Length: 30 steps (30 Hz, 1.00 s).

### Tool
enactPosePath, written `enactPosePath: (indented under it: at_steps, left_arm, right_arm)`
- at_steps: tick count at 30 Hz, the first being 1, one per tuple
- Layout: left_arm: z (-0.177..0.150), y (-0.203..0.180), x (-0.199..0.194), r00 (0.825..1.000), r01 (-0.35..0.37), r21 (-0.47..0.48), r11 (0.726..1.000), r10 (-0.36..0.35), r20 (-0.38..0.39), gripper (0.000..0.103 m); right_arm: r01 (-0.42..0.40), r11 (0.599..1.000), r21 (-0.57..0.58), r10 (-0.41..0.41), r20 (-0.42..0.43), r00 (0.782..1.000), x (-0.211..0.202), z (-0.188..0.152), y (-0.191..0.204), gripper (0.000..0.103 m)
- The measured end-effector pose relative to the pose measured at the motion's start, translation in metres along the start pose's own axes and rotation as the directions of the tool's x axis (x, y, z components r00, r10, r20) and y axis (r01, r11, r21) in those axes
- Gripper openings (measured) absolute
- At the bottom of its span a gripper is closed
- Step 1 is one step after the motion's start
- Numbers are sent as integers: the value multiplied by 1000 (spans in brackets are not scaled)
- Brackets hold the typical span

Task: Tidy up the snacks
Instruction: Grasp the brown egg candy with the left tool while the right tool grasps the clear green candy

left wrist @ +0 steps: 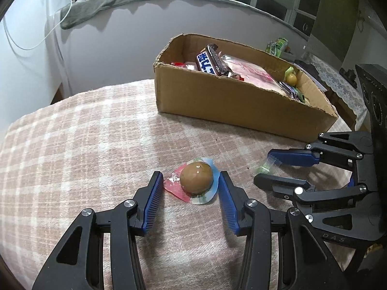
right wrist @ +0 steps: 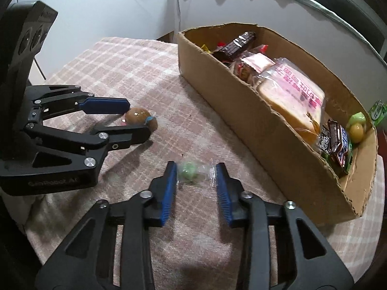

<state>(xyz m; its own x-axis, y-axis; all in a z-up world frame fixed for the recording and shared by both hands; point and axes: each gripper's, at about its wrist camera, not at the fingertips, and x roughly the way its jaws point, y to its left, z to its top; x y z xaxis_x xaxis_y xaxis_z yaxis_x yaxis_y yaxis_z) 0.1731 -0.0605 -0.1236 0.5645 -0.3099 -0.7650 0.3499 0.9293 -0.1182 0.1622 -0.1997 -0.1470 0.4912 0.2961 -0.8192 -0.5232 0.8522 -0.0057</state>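
Right now the packaged brown egg [left wrist: 196, 177] lies on the plaid-covered worktop [left wrist: 96, 145], squarely between the left gripper's [left wrist: 191, 186] spread fingers, neither pad touching. Beside it, the green wrapped candy [right wrist: 191, 173] sits between the right gripper's [right wrist: 194, 177] parted fingers. Behind both stands the cardboard box [left wrist: 237, 106] of snacks.

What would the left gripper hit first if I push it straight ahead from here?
Most likely the packaged brown egg, which already sits between the open left gripper fingers on the plaid cloth. Beyond it stands the cardboard box.
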Motion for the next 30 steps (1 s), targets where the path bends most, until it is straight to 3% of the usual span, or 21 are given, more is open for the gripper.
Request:
enactPosePath:
  at_steps: [10, 25, 27, 30]
  left_arm:
    - [-2, -1, -2, 1000, -2, 5, 1000, 2, 7, 44]
    - [-1, -1, -1, 999, 32, 7, 999, -32, 6, 36]
    - [-1, 0, -2, 999, 30, 0, 1000, -30, 16, 29]
    - [-2, 1, -6, 999, 24, -3, 1000, -24, 25, 28]
  right_arm:
    - [-6, 1000, -3, 6, -8, 1000, -6, -3, 2, 27]
    - [4, 1000, 26, -3, -11, 1000, -11, -8, -1, 26]
    - [6, 1000, 30, -5, -10, 1000, -11, -8, -1, 26]
    - [4, 999, 41, -4, -3, 1000, -13, -8, -2, 26]
